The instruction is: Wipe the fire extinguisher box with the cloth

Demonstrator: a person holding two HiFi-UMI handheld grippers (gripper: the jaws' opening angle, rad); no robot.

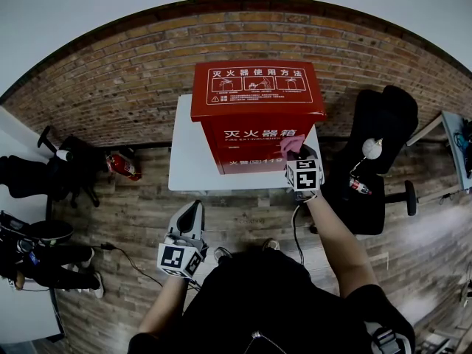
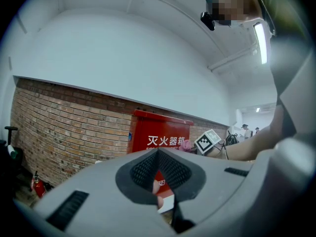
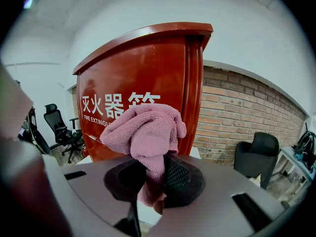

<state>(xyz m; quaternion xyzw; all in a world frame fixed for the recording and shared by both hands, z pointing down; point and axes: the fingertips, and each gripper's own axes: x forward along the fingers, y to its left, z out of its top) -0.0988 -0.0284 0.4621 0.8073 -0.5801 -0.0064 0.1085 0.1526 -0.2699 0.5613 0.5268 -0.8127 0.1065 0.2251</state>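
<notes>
Right claw point(image 3: 148, 184) is clamped on the pink cloth point(image 3: 145, 127). It looks soft, light and limp, gripped by its bunched middle, at the rigid box's point(image 1: 254, 94) front, frame centre, on the worktop point(image 1: 188, 161). Left claw point(image 1: 192, 211), lower left, is closed and empty.

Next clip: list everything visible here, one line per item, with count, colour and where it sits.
red metal fire extinguisher box: one, red with white lettering, on the table by the wall
white rectangular table: one, white, against the brick wall
pink terry cloth: one, pink, bunched at the box's front right corner
small red fire extinguisher: one, red, on the floor left of the table
black office chairs: at least two, black, one on each side of the table
brick wall: one, reddish brown, behind the table
wood-plank floor: grey-brown, under everything
left gripper: one, grey, jaws together and empty, low before the table
right gripper: one, grey, shut on the cloth at the box
</notes>
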